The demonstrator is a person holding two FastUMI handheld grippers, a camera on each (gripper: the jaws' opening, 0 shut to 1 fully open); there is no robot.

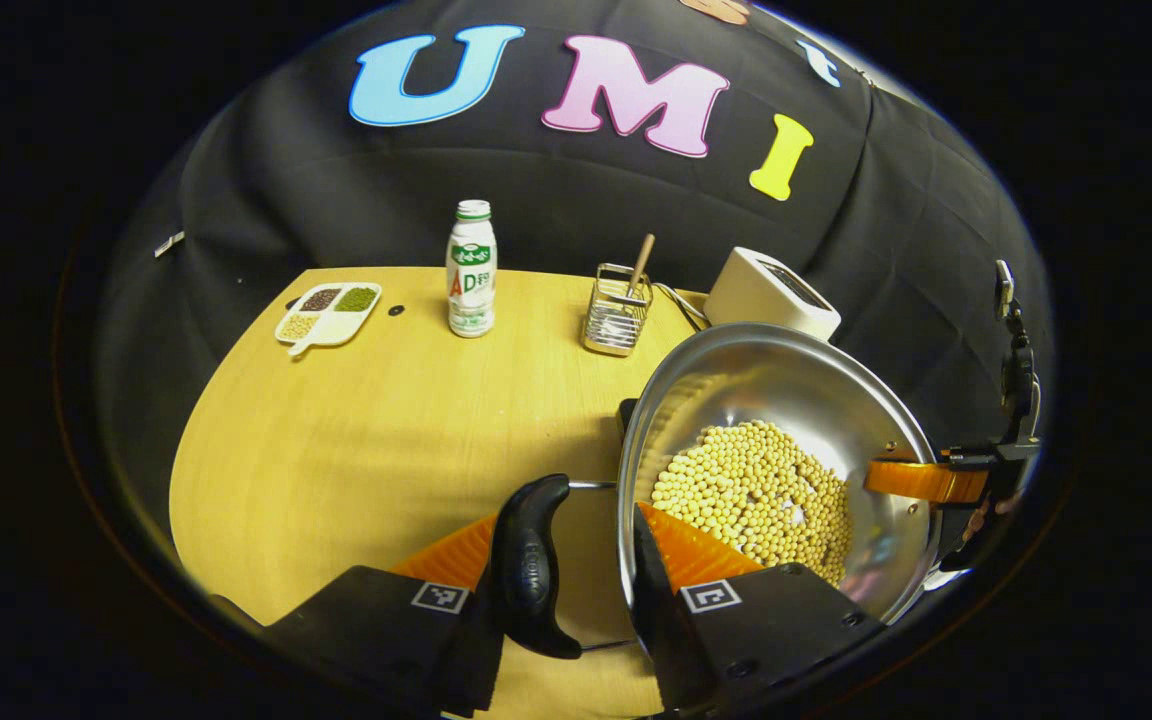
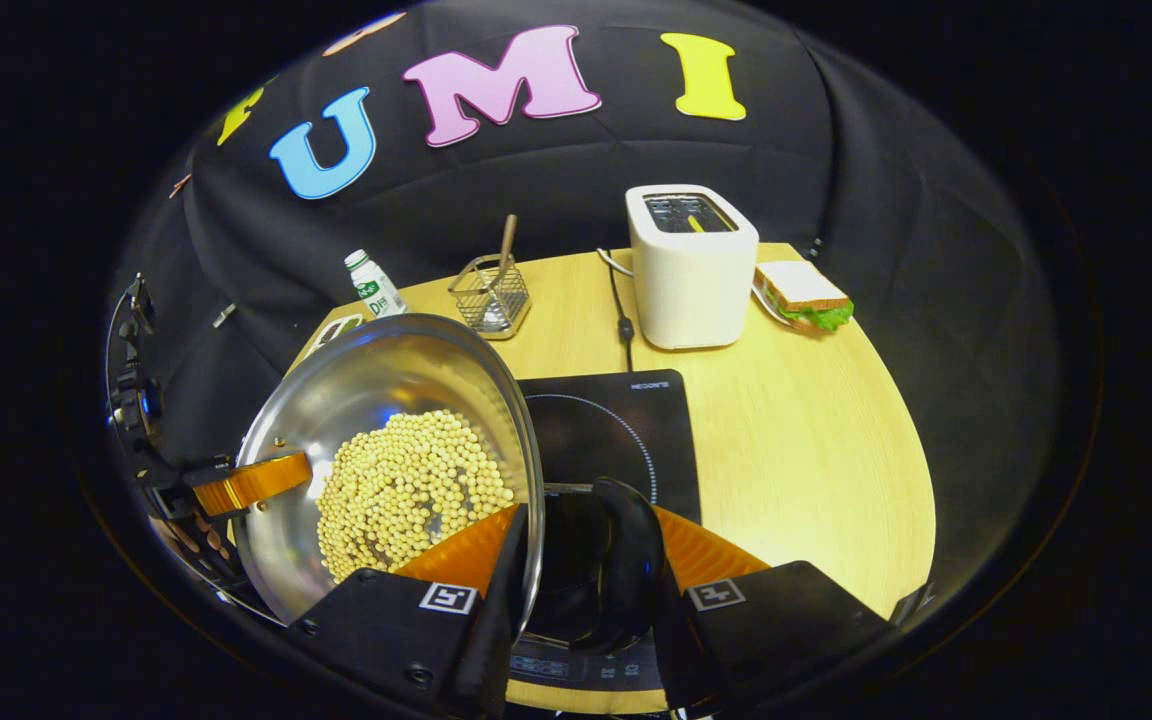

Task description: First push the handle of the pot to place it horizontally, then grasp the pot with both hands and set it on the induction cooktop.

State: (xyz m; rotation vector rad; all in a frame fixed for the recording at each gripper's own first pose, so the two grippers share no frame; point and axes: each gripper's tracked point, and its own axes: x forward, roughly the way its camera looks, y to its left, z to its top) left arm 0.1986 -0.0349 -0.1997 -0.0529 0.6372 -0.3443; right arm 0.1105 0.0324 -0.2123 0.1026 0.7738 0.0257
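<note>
steel pot [image 1: 786, 400] holds yellow beans [image 1: 756, 495] heaped low in the bowl. black side handles: one [image 1: 531, 565] in the left gripper view, the other [image 2: 626, 570] in the right gripper view. pot is above the left edge of the black cooktop [image 2: 616, 425]; contact unclear.

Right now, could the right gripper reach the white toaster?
Probably not as things stand: the right gripper is shut on the steel pot of yellow beans, sharing its load. The way over the black induction cooktop to the white toaster looks free otherwise.
</note>
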